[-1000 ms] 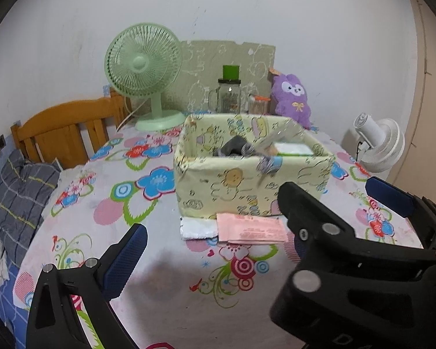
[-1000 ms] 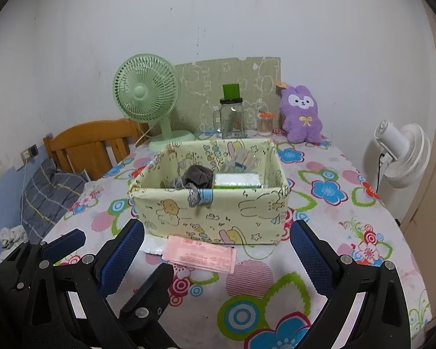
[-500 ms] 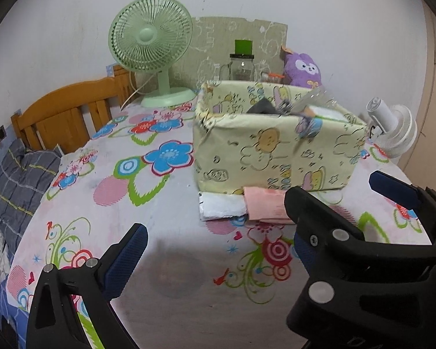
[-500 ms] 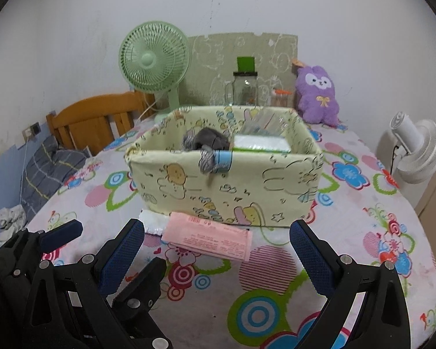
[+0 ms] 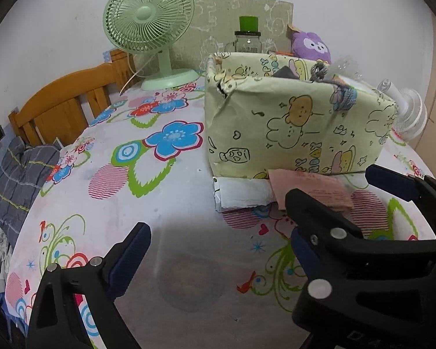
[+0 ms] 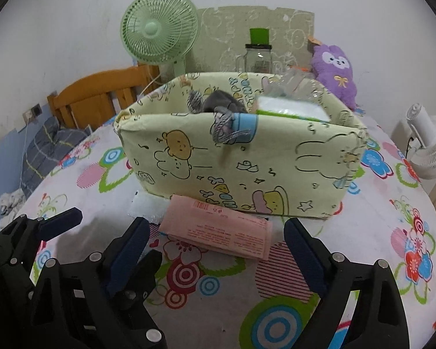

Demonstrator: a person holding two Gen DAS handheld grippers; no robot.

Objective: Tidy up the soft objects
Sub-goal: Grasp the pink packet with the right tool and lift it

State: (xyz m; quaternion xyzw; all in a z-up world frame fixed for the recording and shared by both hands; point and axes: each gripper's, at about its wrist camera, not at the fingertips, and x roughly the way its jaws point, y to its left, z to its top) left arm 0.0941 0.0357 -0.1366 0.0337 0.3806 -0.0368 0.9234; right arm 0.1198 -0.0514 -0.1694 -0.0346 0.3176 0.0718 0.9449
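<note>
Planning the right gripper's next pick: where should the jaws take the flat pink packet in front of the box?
Grip the pink packet at its near long edge, coming low from the front: it lies flat, its far edge sits against the fabric box, and the open right gripper already faces it.

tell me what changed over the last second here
Both grippers moved forward and down toward the yellow fabric box. The right gripper now lines up with the pink packet, and the left gripper faces the white packet. Nothing was taken hold of; both stay open, and the box and packets have not moved.
</note>
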